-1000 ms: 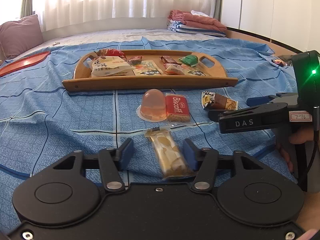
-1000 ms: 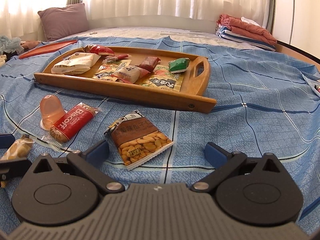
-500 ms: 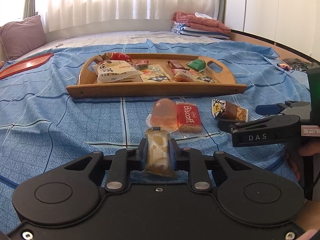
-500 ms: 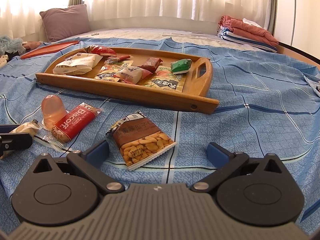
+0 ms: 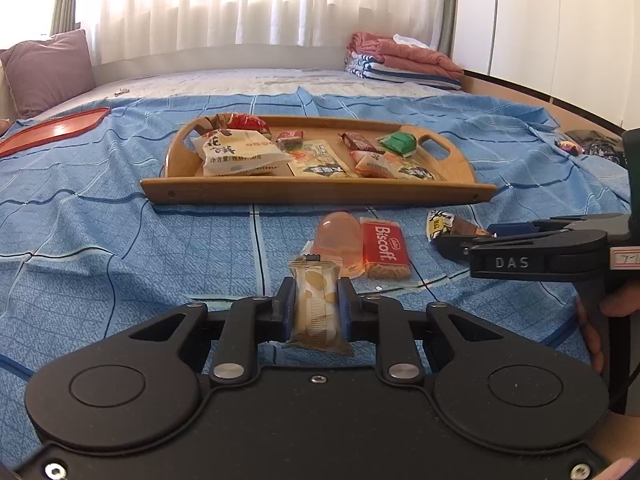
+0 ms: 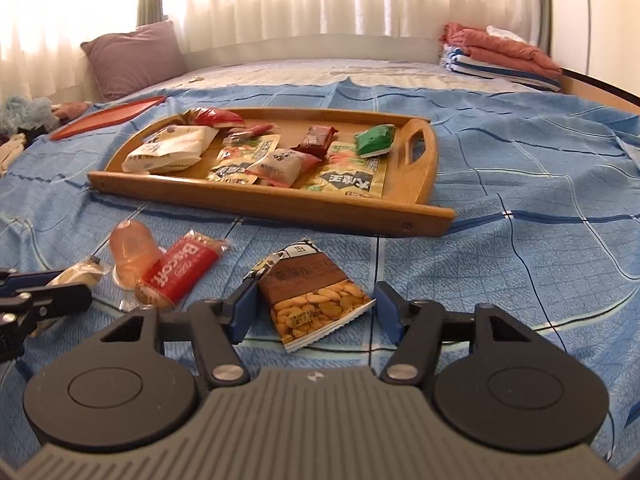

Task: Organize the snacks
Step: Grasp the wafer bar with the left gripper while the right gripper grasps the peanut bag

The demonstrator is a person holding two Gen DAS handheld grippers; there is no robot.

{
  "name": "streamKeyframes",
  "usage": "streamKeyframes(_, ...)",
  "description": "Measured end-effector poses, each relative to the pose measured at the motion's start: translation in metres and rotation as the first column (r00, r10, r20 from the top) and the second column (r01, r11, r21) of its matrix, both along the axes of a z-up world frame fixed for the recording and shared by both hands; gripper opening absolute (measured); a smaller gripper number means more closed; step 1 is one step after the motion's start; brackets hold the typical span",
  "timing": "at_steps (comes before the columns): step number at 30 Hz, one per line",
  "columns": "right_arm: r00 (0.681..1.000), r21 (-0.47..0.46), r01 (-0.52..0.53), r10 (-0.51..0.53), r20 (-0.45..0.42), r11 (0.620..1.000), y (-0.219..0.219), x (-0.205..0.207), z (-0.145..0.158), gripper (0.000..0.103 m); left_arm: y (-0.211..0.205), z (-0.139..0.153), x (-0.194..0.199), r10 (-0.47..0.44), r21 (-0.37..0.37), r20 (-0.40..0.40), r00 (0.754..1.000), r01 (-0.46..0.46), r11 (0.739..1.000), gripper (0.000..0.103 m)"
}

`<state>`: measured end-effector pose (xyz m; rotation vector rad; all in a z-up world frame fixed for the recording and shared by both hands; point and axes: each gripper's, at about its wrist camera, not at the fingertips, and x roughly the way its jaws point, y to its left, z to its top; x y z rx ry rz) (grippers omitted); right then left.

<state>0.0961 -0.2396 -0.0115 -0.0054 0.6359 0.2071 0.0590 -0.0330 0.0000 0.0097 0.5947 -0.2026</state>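
My left gripper (image 5: 314, 306) is shut on a clear cracker packet (image 5: 316, 308) and holds it just above the blue bedspread. My right gripper (image 6: 314, 312) is open, its fingers on either side of a brown peanut packet (image 6: 310, 300) that lies on the bedspread. A pink jelly cup (image 5: 338, 236) and a red Biscoff packet (image 5: 384, 246) lie beyond the left gripper. A wooden tray (image 5: 320, 194) with several snack packets stands farther back. It also shows in the right wrist view (image 6: 280, 208).
A red tray (image 5: 52, 132) lies at the far left on the bed. A purple pillow (image 5: 44, 70) and folded blankets (image 5: 400, 58) sit at the back. The right gripper (image 5: 540, 252) reaches in from the right of the left wrist view.
My left gripper has closed on the cracker packet and lifted it. My right gripper has moved forward around the peanut packet, its jaws narrower than before.
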Motion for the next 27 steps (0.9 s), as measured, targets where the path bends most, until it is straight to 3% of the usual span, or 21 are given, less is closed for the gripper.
streamKeyframes(8,0.999,0.056,0.047,-0.047,0.004,0.997,0.002,-0.007,0.004,0.061,0.007,0.007,-0.002,0.018,-0.008,0.021,1.000,-0.018,1.000,0.020)
streamKeyframes(27,0.994,0.075,0.052,-0.059,0.090,0.996,0.012,-0.029,0.022,0.061,0.021,0.032,0.005,0.064,0.016,0.106,0.992,-0.066,0.998,0.020)
